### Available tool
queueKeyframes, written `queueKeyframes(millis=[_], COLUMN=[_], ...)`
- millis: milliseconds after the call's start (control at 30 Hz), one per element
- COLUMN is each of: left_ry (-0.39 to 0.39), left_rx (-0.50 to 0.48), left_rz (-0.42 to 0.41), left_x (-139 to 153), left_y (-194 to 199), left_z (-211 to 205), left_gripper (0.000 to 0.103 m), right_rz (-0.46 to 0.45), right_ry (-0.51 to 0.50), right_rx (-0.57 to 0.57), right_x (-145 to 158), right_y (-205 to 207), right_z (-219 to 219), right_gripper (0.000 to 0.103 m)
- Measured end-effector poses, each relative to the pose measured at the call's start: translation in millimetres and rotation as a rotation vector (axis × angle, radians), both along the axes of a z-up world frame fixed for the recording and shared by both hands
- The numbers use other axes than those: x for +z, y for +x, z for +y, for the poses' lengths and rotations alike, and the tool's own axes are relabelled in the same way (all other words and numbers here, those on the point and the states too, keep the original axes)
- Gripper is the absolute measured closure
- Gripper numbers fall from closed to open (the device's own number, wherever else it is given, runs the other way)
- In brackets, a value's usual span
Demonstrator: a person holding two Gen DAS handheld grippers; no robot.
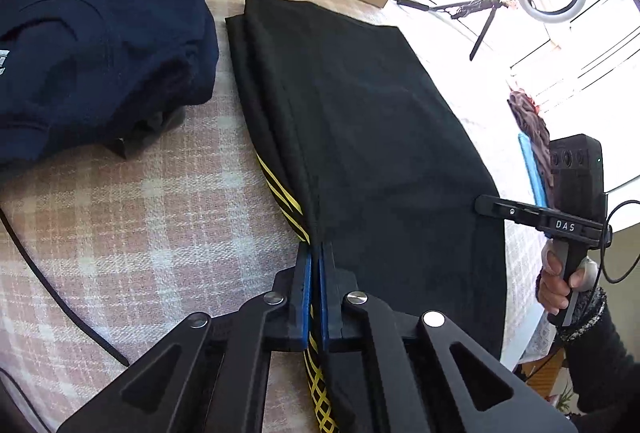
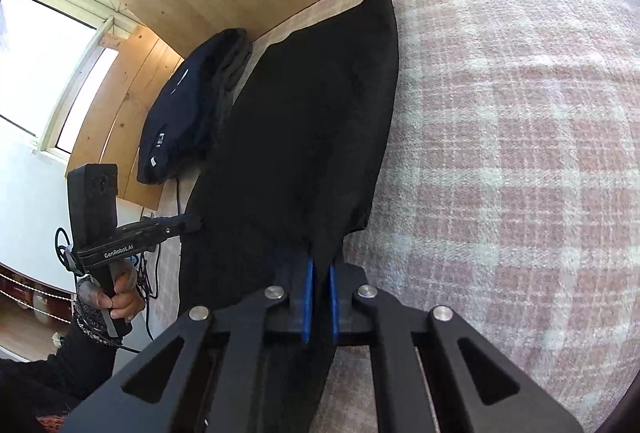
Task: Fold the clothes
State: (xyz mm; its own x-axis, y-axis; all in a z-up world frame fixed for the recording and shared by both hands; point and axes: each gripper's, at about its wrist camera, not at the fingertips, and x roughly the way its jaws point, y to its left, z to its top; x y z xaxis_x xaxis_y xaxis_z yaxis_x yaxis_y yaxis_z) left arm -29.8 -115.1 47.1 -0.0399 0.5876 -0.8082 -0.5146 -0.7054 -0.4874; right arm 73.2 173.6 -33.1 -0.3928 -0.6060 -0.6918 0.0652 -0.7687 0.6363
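Two grippers, the left gripper (image 1: 315,253) and the right gripper (image 2: 321,265), are clamped on opposite edges of the black trousers (image 1: 360,113), kept taut on the checked blanket (image 1: 140,225) for folding.

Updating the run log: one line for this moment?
left gripper: shut on black trousers | right gripper: shut on black trousers | navy garment: folded, beside | stage: mid-fold

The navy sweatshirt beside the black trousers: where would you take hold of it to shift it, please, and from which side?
Judging from the left wrist view, the navy sweatshirt lies folded in a thick bundle on the checked blanket. I would grip its bulging folded edge nearest the black trousers, coming in low from that side, since the layers stack there. Both grippers are currently shut on the trousers.
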Motion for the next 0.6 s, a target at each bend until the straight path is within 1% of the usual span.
queueKeyframes(millis=[67,100,167,233,300,333,400,433,533,600], left_ry=[0.083,0.116,0.178,0.232,0.263,0.28,0.296,0.301,0.312,0.31], left_rx=[0.03,0.04,0.057,0.056,0.065,0.068,0.085,0.098,0.144,0.179], left_rz=[0.003,0.021,0.063,0.128,0.207,0.242,0.317,0.349,0.422,0.462], left_x=[24,39,71,106,139,157,193,203,233,247], left_y=[3,4,7,14,10,10,1,-9,-7,-7], left_z=[-13,-20,-32,-39,-51,-63,-61,-61,-73,-88], left_gripper=[0.101,0.101,0.101,0.101,0.1,0.1,0.1,0.1,0.1,0.1], right_rz=[0.049,0.076,0.144,0.224,0.304,0.343,0.417,0.45,0.52,0.545], right_ry=[-0.035,-0.055,-0.085,-0.083,-0.082,-0.078,-0.055,-0.045,-0.016,0.003], right_rx=[-0.016,-0.026,-0.035,-0.025,-0.014,-0.007,0.024,0.04,0.08,0.108], right_x=[21,35,67,105,143,162,197,213,250,268], right_y=[8,13,21,27,34,37,41,41,37,32], right_z=[4,7,11,8,5,2,-9,-15,-34,-49], right_gripper=[0.097,0.097,0.097,0.097,0.097,0.097,0.097,0.097,0.097,0.097])
